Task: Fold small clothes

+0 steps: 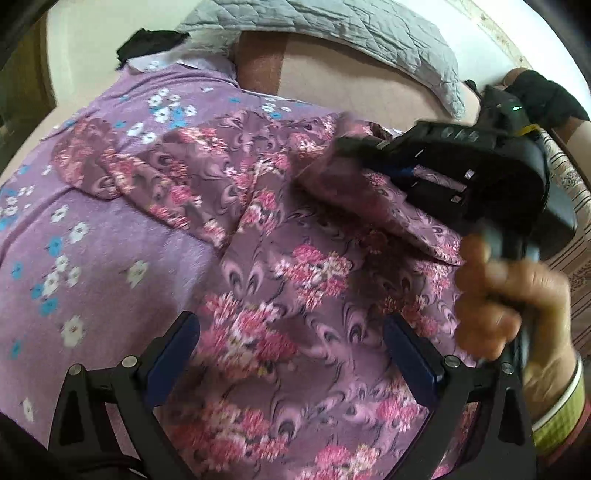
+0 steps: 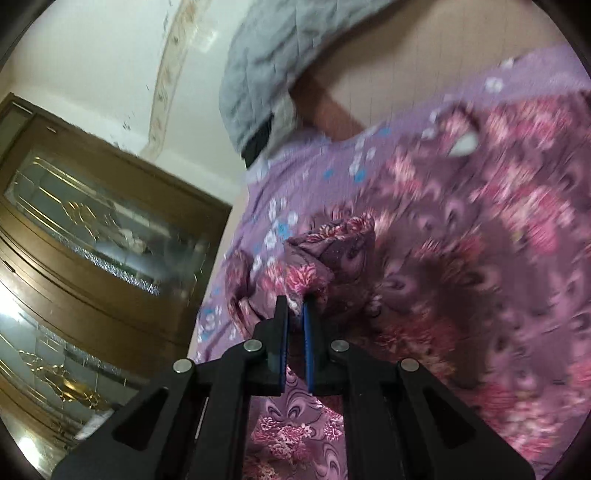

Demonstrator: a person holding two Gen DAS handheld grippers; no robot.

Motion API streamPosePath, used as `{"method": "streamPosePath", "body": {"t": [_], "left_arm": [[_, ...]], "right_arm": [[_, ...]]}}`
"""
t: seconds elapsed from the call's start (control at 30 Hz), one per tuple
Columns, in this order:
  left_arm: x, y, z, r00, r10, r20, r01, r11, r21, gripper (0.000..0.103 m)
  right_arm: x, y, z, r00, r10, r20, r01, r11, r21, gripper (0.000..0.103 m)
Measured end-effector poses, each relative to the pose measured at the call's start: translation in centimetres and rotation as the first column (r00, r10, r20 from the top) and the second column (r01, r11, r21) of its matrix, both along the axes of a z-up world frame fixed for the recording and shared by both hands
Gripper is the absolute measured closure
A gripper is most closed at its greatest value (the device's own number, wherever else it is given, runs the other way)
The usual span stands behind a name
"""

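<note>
The flowery garment point(image 1: 295, 280) sprawled on the purple bedsheet point(image 1: 92, 258) looks thin and floppy, so edges are the spot: right gripper point(image 2: 294, 308) pinches a hem fold, left gripper point(image 1: 291, 354) hangs wide apart.

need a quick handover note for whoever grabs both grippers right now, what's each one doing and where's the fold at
Right gripper: shut on a bunched edge of the floral garment, carrying it across the rest of the cloth.
Left gripper: open, hanging over the garment near its close end, holding nothing.
Garment lies spread on the purple flowered sheet; a grey quilt is at the far end.
Done: one edge lifted, fold in progress.
Left: lay that edge down, smooth, finish folding.
</note>
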State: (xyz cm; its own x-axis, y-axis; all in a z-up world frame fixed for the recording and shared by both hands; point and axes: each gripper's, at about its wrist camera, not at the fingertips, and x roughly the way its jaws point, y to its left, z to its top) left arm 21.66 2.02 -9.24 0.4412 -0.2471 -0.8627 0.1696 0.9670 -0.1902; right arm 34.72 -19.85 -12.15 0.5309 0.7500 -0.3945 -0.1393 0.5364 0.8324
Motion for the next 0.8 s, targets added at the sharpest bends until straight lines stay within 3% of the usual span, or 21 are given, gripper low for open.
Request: {"method": "streamPosePath", "body": {"t": [0.07,0.13,0.17,0.2,0.33,0.4,0.47,0.53,0.6,0.67,0.73,0.77,0.8], "left_arm": [[1.4,-0.6,-0.7,1.000,-0.015,-0.028,0.014,1.000,-0.017,0.003],[3.2,-1.3,-1.6,0.998,-0.029,-0.055,0.027,0.998,-0.050,0.003],[4.4,-1.9,-2.2,0.997,-0.040,-0.068,0.036,0.997,-0.065,0.003],[5.3,-2.3,-2.7,0.996,-0.044,-0.078,0.038,0.997,-0.070,0.003],[9.0,-3.7,-4.6,0.993,-0.043,-0.111,0.036,0.997,-0.063,0.003],[10.4,-4.5,-5.1,0.995,-0.041,-0.095,0.039,0.999,-0.019,0.005],[11.1,-5.0,-4.9,0.997,-0.045,-0.066,0.046,0.999,0.008,0.017],[11.7,-4.8,-4.4,0.998,-0.047,-0.038,0.048,0.999,0.016,0.048],[12.0,-4.1,-4.3,0.999,-0.026,-0.023,0.027,0.999,0.025,0.062],[11.9,-3.0,-4.5,0.999,-0.014,-0.030,0.014,1.000,-0.008,0.062],[11.6,-3.0,-4.7,0.998,-0.027,-0.052,0.025,0.999,-0.041,0.053],[11.3,-3.4,-4.6,0.998,-0.038,-0.049,0.036,0.999,-0.039,0.055],[11.0,-3.8,-4.3,0.998,-0.049,-0.029,0.048,0.999,-0.012,0.066]], "right_arm": [[0.1,0.3,-1.1,0.999,0.023,-0.037,-0.023,1.000,-0.012,0.089],[0.0,0.6,-1.7,0.997,0.025,-0.076,-0.026,1.000,-0.015,0.072],[-0.3,-0.1,-1.8,0.996,0.020,-0.092,-0.021,1.000,-0.005,0.057],[-0.7,-0.9,-1.8,0.996,0.006,-0.091,-0.005,1.000,0.005,0.053],[-3.7,-5.9,-0.2,0.996,-0.080,-0.043,0.081,0.997,0.013,0.053],[-5.6,-8.1,0.5,0.992,-0.123,-0.019,0.124,0.992,0.014,0.053],[-8.1,-11.0,1.2,0.986,-0.167,0.004,0.167,0.986,0.012,0.053],[-9.8,-12.3,2.0,0.979,-0.201,0.014,0.201,0.979,0.003,0.053],[-10.8,-12.6,2.9,0.971,-0.240,0.014,0.241,0.970,-0.020,0.053],[-12.4,-14.2,2.9,0.960,-0.280,0.017,0.280,0.959,-0.046,0.053],[-13.4,-15.2,2.7,0.946,-0.324,0.019,0.325,0.942,-0.081,0.053],[-13.5,-15.5,2.4,0.939,-0.344,0.014,0.344,0.935,-0.088,0.053],[-13.7,-16.0,2.1,0.934,-0.358,0.004,0.357,0.930,-0.086,0.053]]}}
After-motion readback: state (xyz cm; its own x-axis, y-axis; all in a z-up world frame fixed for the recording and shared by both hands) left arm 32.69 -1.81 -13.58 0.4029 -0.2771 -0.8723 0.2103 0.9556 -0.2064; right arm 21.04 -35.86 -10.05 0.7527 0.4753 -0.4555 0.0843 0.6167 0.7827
